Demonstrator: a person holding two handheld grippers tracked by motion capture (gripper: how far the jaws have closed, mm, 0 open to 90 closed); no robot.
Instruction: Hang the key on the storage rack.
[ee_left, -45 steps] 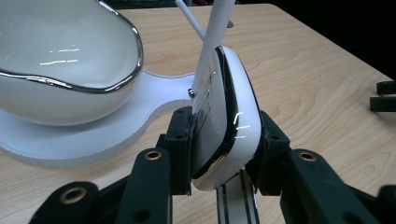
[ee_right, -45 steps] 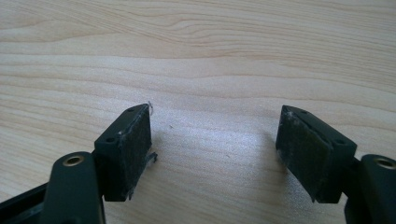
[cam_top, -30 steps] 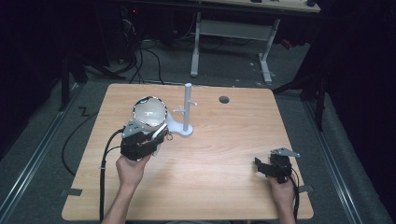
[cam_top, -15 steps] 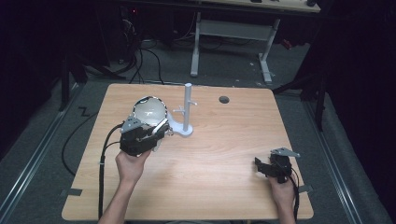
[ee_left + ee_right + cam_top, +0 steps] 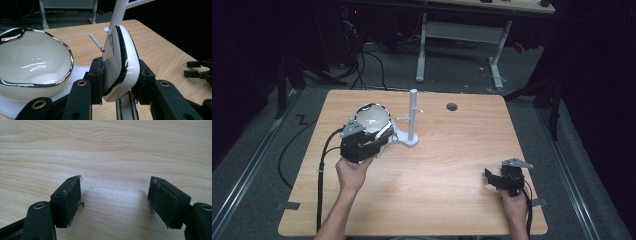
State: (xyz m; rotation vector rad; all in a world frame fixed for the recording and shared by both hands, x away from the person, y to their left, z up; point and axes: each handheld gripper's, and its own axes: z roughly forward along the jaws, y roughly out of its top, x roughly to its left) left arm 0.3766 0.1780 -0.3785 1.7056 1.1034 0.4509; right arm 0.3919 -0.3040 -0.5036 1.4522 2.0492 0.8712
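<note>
White-glazed cup with a dark metallic rim, clamped on edge between the pads of the left gripper — in the left gripper view the two black jaws press on its opposite walls, and the cup stands nearly vertical, mouth turned to the view's left. From above, the cup sits at the left-centre of the wooden table, raised in the grip and just beside the base of the white peg stand.

Farther left in the left gripper view lies a second white bowl-shaped cup with the same silvery, wavy rim; it rests upright on the stand's flat white base, mouth up. Behind the held cup rises the stand's post, with a short slanted peg projecting close to the cup's upper edge; whether peg and cup touch cannot be told.

Past the stand, a small round hole pierces the tabletop near its far edge.

At the right, well apart from the cups, the right gripper rests low near the table's front corner — its jaws stand spread, with bare wood grain between the worn pads and nothing held.
</note>
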